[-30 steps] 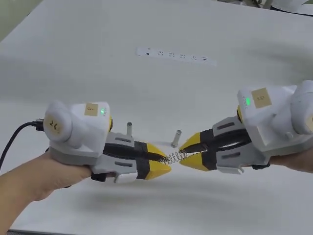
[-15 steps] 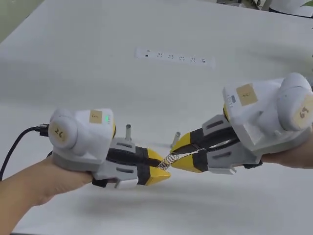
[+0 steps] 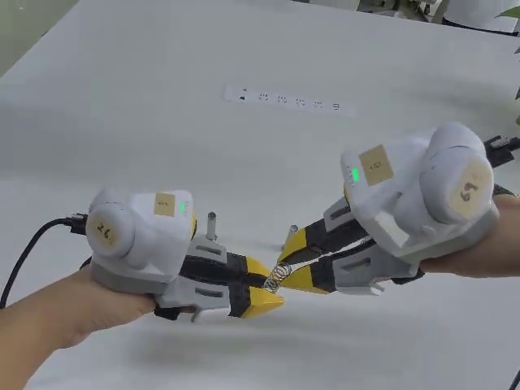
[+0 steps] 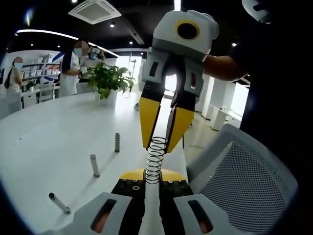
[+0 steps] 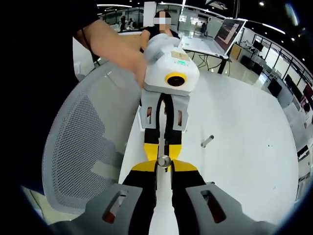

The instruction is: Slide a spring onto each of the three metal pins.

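"What do the person's two tools look like?"

"The left gripper (image 3: 272,290) and the right gripper (image 3: 282,264) each have a round white body, grey sides, and black jaws with yellow tips. On top of each one is a tan square sticker (image 3: 165,205) and a small green light (image 3: 355,174)."

"Any marks?"

"Each round end cap (image 3: 106,231) is cream with dark scribbles. A black cable (image 3: 28,248) comes out of the left one. In the left gripper view, little screws (image 4: 134,181) sit on the black jaws, with orange slots (image 4: 103,220) lower down."

"And clothes?"

"A dark sleeve (image 5: 58,29)."
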### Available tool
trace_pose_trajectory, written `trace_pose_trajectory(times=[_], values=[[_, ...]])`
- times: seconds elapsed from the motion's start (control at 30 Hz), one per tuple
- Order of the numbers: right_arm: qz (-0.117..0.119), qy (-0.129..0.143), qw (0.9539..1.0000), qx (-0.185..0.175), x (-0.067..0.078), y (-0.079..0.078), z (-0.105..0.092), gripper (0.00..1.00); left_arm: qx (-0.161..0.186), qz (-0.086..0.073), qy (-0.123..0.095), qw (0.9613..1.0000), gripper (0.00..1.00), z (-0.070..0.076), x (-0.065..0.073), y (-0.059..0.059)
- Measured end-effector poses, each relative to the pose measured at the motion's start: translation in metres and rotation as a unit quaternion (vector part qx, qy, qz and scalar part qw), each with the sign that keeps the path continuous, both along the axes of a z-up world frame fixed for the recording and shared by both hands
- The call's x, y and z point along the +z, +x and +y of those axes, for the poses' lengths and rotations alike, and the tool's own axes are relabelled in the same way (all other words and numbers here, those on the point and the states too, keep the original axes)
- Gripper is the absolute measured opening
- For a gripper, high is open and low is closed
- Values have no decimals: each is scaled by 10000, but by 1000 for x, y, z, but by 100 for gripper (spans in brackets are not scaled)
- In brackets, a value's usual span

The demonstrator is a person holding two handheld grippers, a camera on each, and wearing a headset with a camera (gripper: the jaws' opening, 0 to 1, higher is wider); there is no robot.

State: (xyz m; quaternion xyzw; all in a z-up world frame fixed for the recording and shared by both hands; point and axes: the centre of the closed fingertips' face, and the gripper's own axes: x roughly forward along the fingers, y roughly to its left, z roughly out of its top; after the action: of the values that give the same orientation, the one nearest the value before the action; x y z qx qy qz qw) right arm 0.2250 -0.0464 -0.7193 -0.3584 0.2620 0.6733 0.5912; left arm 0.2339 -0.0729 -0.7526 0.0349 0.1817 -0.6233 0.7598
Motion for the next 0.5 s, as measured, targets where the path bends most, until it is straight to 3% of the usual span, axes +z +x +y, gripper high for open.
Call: trace_pose_trajectory(times=[0.5], values=[[-185,-667,9972,278,-3,0,-2,7,-10,-46,18,10000,1,-3,-1,1]])
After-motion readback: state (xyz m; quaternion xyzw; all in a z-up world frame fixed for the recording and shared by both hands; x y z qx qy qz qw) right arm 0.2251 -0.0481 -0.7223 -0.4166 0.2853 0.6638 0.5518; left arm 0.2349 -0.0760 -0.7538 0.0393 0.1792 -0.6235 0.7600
